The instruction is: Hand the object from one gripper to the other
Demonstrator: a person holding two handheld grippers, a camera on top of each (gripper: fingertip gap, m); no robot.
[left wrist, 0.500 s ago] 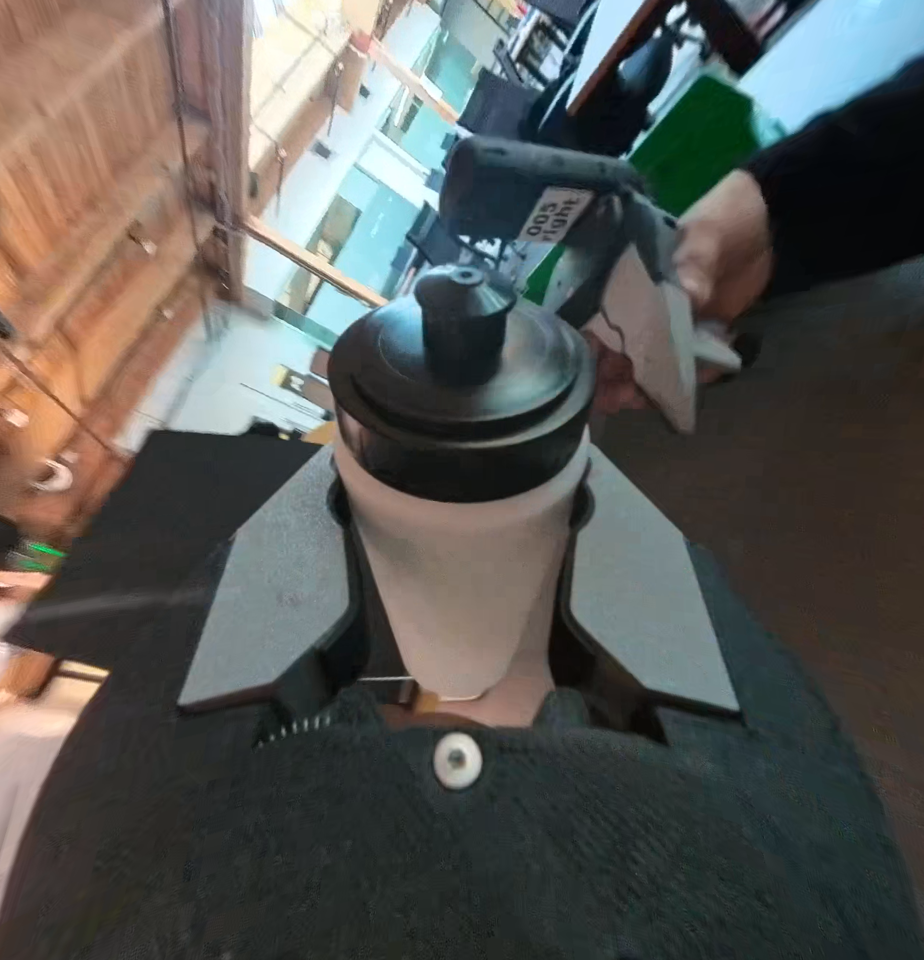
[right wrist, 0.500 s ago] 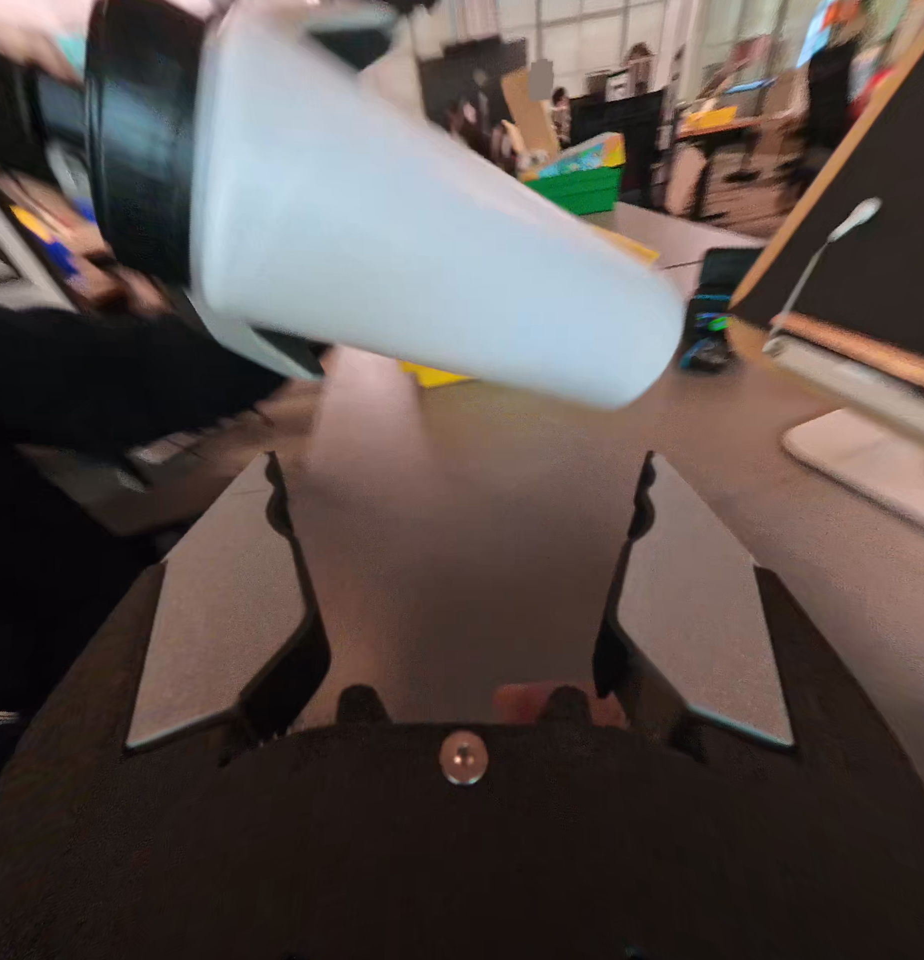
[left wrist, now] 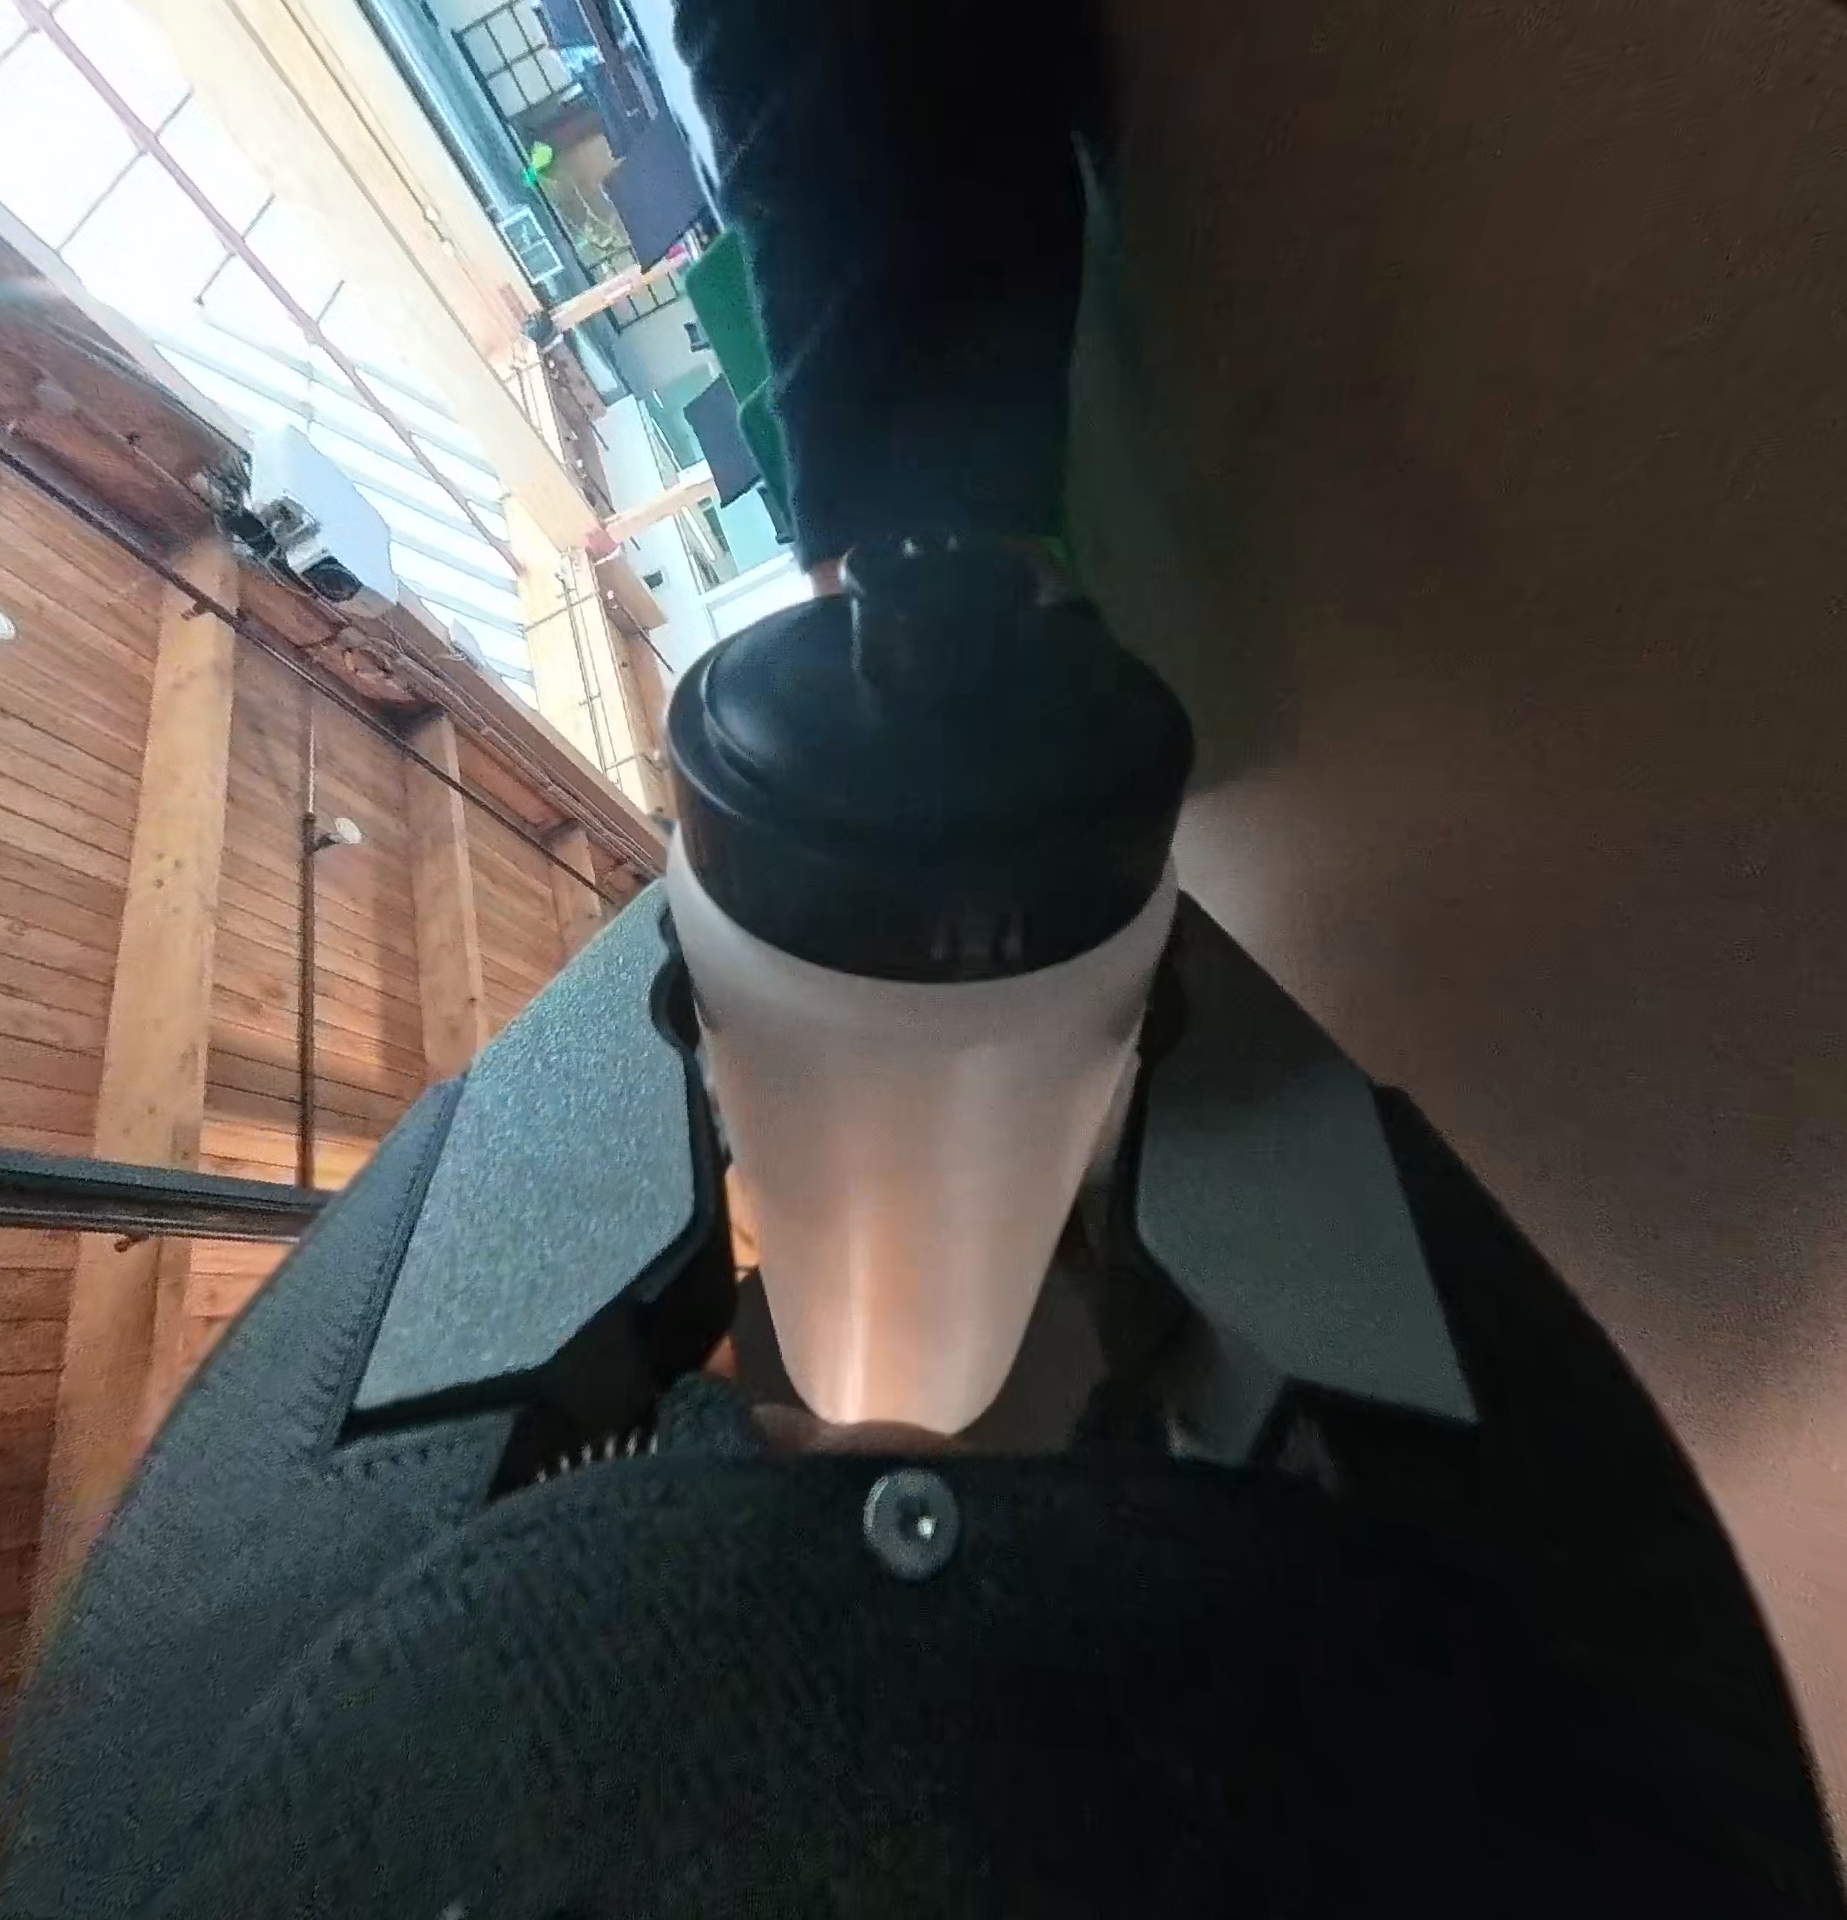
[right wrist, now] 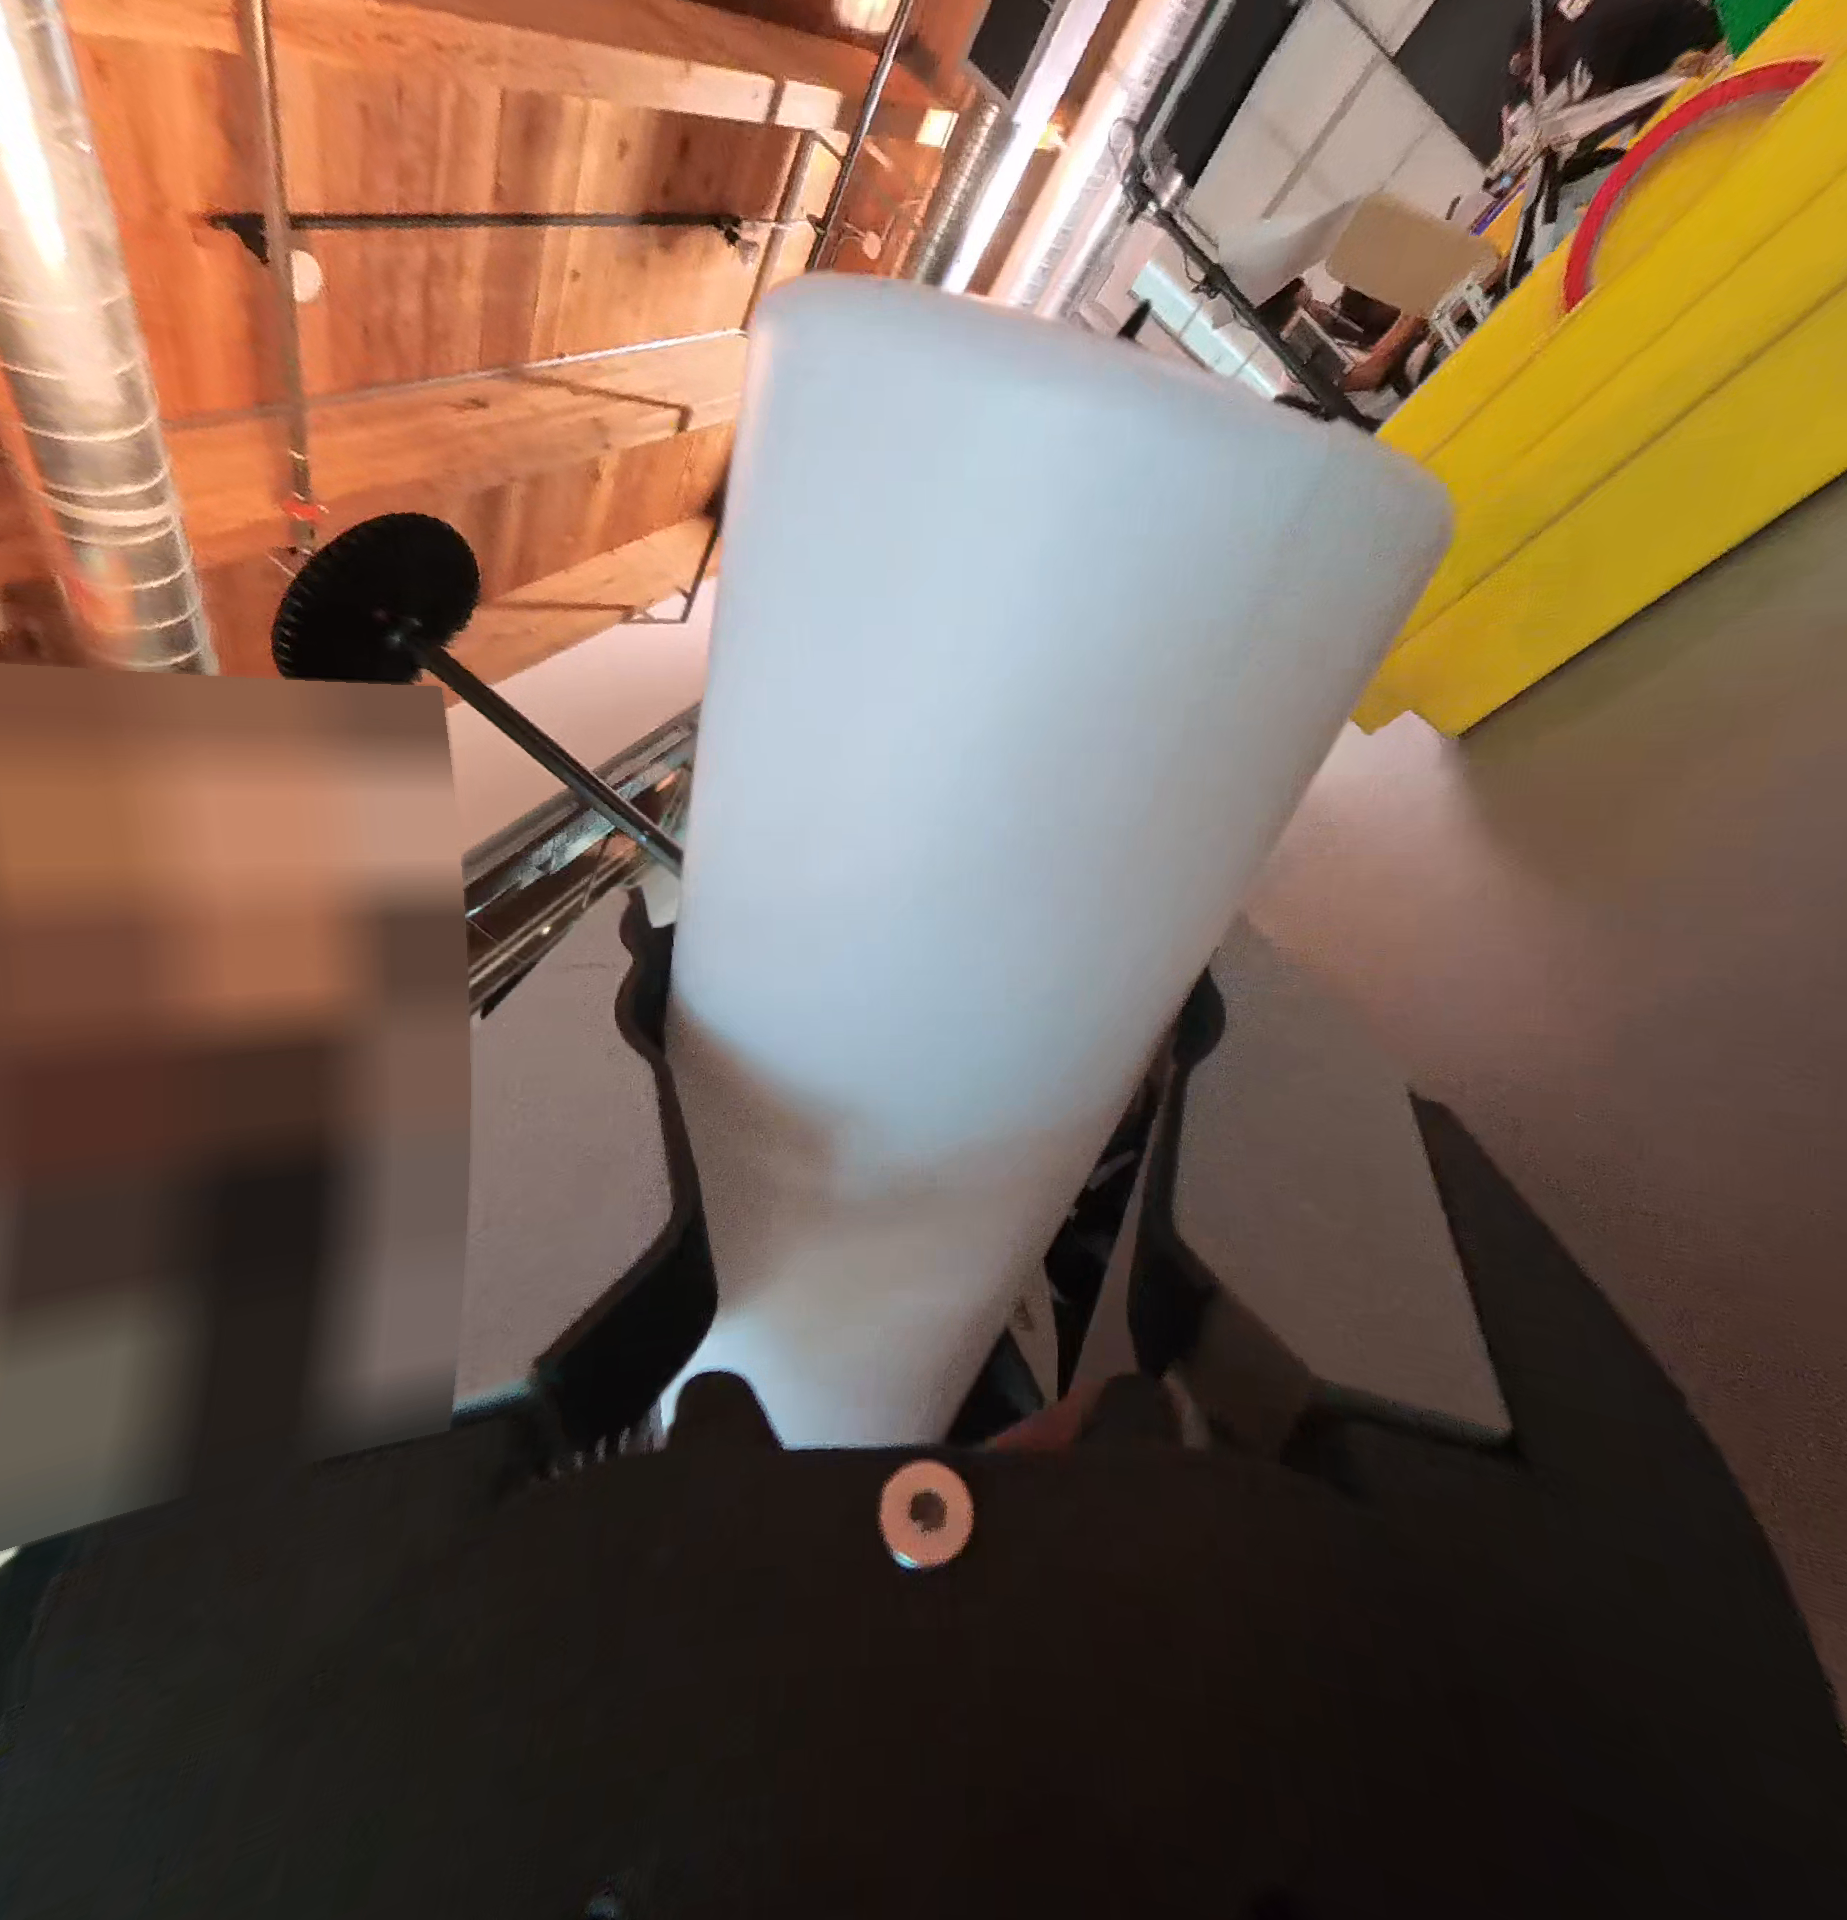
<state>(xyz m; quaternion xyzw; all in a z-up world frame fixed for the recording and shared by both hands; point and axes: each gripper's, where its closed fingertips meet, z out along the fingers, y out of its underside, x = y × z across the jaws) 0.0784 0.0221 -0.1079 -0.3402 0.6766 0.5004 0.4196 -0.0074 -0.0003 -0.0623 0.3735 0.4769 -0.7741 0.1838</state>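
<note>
In the left wrist view my left gripper (left wrist: 924, 1174) pinches the white squeeze bottle (left wrist: 924, 1122) just below its black cap (left wrist: 929, 790), which points to 12 o'clock toward a dark sleeve (left wrist: 898, 260). I judge the bottle light, its plastic wall smooth and a little yielding, so it may slip or dent; the firm band under the cap is the safer hold.

In the right wrist view my right gripper (right wrist: 924, 1122) stands around the same bottle's lower body, its base toward 1 o'clock. The fingers (right wrist: 680, 1226) sit close against the wall; whether they press it I cannot tell.
</note>
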